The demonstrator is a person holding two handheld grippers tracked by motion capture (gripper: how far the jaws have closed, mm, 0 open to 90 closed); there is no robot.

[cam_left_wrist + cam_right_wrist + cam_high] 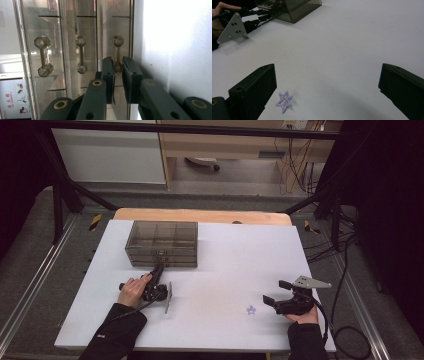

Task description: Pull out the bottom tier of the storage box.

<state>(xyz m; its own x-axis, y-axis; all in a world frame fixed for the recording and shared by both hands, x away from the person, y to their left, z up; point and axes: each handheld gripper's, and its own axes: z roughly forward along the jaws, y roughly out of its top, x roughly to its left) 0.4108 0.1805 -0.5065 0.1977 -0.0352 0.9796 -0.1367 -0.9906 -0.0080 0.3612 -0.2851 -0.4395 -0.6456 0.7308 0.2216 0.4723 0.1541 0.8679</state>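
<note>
- The left gripper reaches the front of the smoky drawer box near the tabletop's far edge, its jaws narrowly parted around the nearest drawer's knobbed handle; whether they touch it is hard to tell.
- The drawers' contents are lost in reflections.
- The right gripper, near the tabletop's near right corner, is spread wide, holding nothing.
- A small purple star lies just beside one jaw.
</note>
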